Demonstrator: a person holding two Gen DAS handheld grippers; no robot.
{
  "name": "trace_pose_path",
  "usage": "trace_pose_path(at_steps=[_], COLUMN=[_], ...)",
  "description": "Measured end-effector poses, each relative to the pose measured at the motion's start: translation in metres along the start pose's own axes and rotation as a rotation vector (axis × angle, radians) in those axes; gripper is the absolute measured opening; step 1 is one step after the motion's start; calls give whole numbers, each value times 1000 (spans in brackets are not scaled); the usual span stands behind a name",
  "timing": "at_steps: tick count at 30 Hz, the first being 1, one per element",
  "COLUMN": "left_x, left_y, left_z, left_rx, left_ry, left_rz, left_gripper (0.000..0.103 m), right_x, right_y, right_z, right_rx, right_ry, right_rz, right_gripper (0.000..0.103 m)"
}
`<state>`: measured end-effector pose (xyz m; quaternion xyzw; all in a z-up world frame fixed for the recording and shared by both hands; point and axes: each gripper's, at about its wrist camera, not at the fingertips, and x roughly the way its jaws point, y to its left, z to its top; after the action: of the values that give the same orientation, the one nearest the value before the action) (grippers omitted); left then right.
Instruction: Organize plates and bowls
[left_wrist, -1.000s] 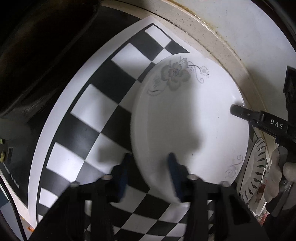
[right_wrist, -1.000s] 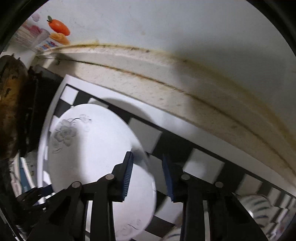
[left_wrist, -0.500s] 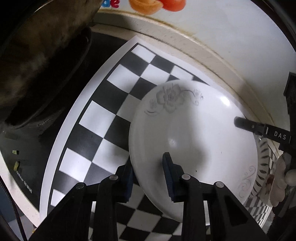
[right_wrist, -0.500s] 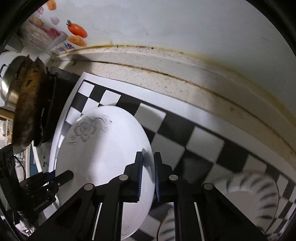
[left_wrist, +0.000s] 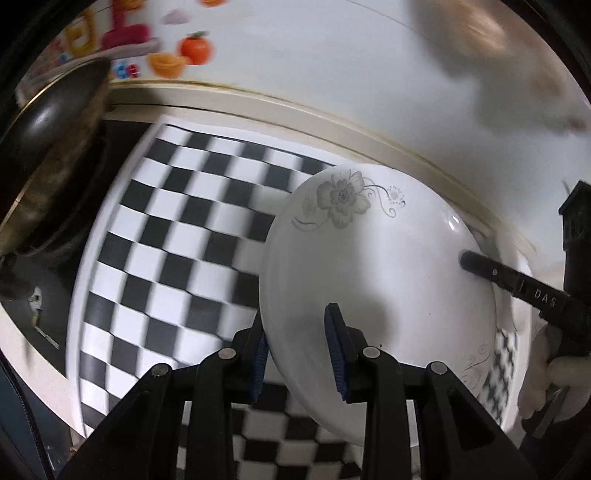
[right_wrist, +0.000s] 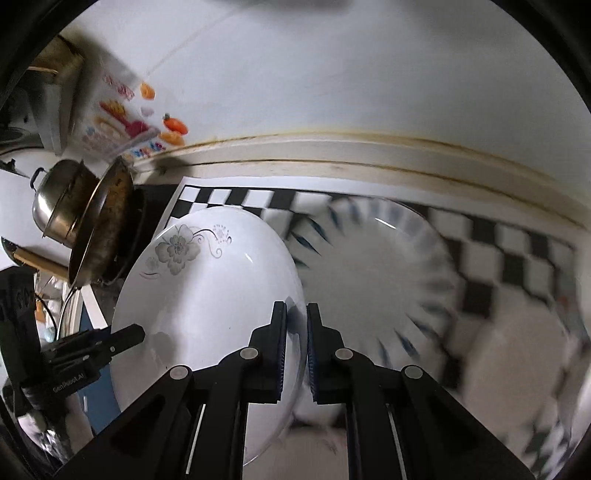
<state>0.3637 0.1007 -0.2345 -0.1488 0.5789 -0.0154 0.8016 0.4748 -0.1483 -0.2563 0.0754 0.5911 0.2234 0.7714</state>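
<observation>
A white plate with a grey flower print (left_wrist: 376, 273) is held in the air, tilted, over the checkered mat (left_wrist: 177, 236). My left gripper (left_wrist: 297, 354) is shut on its near rim. My right gripper (right_wrist: 295, 343) is shut on the opposite rim of the same plate (right_wrist: 207, 295). The right gripper's finger (left_wrist: 517, 284) shows at the right of the left wrist view. The left gripper (right_wrist: 110, 341) shows at the left of the right wrist view. A blue-striped plate (right_wrist: 380, 288) lies on the mat below and to the right.
A dark wok (left_wrist: 51, 155) and a steel pot (right_wrist: 59, 203) stand at the left on the stove. A white wall (right_wrist: 332, 74) with fruit stickers backs the cream counter edge (right_wrist: 369, 155). More white dishes (right_wrist: 524, 369) lie blurred at the right.
Both grippers have lifted the flower plate off the mat and tilted it. The right gripper closed on its rim. The views swung up toward the wall, and the striped plate came into view.
</observation>
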Motion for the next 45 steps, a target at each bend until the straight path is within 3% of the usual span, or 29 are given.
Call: trace_pose_path(at_steps=[9, 18, 23, 33, 45], left_x=[21, 60, 73, 95, 96], left_y=[-64, -83, -87, -93, -100], left_z=[-65, -109, -113, -119, -126], left_rx=[148, 241, 265, 319, 350], left_ry=[139, 271, 299, 346, 361], left_rz=[-52, 1, 38, 125, 134], left_gripper=[27, 27, 27, 27, 27], right_x=[-70, -53, -40, -26, -20], right_y=[-63, -97, -106, -108, -104], right_z=[-130, -203, -217, -210, -198], right_rx=[152, 262, 280, 262, 289], right_ry=[-28, 18, 41, 97, 214], right_rz=[-52, -63, -68, -103, -130], right_gripper=[12, 11, 11, 11, 19])
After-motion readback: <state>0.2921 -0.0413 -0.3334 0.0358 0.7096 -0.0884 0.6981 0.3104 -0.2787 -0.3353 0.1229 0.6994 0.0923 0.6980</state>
